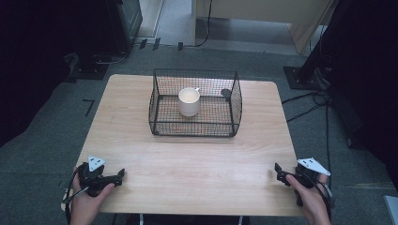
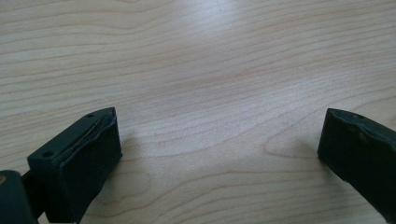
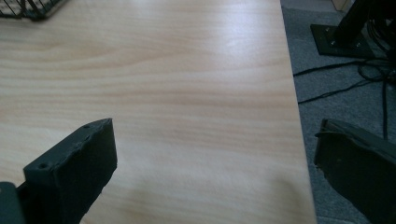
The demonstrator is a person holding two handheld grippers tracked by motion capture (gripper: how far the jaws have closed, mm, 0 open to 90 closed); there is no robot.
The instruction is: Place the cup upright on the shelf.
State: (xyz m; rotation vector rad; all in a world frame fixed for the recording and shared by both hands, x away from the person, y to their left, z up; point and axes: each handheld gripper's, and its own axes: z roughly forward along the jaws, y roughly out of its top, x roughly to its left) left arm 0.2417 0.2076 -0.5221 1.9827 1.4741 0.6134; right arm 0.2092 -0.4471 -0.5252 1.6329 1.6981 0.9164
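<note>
A black wire basket [image 1: 195, 129] stands at the far middle of the wooden table [image 1: 187, 159], and a white cup [image 1: 188, 101] sits upright inside it. A small dark round object [image 1: 225, 93] lies in the basket's far right corner. My left gripper [image 1: 119, 176] rests at the near left edge of the table, held by a hand, its jaws wide apart over bare wood [image 2: 219, 140]. My right gripper [image 1: 278, 172] is at the near right corner, also open and holding nothing [image 3: 215, 149]. Both are far from the basket.
A corner of the basket [image 3: 28, 9] shows at the top left of the right gripper view. Beyond the table's right edge lie black cables [image 1: 309, 101] and a stand base [image 1: 302, 77] on grey carpet. Dark equipment stands at the far left.
</note>
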